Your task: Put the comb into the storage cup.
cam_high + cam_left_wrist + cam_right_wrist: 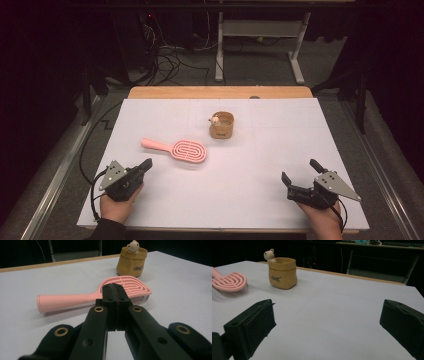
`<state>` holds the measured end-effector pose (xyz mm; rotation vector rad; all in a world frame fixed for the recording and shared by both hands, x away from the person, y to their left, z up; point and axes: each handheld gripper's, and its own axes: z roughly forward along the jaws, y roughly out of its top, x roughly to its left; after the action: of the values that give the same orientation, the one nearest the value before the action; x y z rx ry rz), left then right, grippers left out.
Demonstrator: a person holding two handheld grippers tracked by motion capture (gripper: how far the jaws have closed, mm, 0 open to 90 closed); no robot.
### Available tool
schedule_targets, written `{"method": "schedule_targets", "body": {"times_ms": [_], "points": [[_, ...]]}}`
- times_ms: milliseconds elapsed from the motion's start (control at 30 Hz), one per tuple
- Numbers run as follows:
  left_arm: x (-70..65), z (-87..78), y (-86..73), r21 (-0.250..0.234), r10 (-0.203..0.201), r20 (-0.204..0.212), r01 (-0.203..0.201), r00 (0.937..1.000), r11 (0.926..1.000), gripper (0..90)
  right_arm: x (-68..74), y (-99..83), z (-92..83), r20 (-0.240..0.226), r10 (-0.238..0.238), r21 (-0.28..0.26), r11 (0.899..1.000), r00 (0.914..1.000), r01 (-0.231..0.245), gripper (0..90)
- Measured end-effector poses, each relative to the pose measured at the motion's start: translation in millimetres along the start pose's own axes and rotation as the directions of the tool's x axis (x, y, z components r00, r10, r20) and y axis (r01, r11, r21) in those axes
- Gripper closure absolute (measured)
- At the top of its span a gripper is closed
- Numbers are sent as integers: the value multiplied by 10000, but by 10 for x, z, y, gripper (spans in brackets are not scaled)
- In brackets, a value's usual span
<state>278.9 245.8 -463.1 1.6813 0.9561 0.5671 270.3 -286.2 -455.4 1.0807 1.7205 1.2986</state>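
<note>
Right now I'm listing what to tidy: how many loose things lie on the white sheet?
2: a pink hairbrush left of centre, and a tan pouch with a small bear figure, farther back near the middle.

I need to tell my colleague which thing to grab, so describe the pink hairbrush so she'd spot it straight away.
On the white table, look left of the middle, in front of the small tan pouch with a toy bear peeking over its rim. The hairbrush lies flat there, handle pointing left. It is the one pink thing, with an oval, slotted head.
</note>
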Motion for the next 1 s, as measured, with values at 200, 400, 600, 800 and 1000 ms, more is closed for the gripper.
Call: {"method": "schedule_targets", "body": {"times_ms": [200, 400, 600, 800, 1000], "points": [[-2, 51, 44, 139, -191, -288, 195, 9994, 9997, 886, 0, -4, 11, -12, -19, 31, 10000, 10000, 19, 3], [33, 138, 106, 182, -83, -534, 93, 9985, 9998, 885, -27, -4, -11, -17, 29, -29, 10000, 10000, -29, 3], [138, 238, 192, 369, -191, -889, 224, 9959, 9991, 885, -56, -5, -30, 28, 149, -71, 9999, 9999, -149, 4], [233, 377, 293, 410, -150, -1396, 209, 9901, 9989, 885, -49, -4, -31, 12, 143, -78, 9999, 9999, -143, 3], [339, 496, 398, 549, -226, -1408, 306, 9898, 9980, 885, -66, -11, -39, 44, 193, -80, 9998, 9998, -193, 4]]}}
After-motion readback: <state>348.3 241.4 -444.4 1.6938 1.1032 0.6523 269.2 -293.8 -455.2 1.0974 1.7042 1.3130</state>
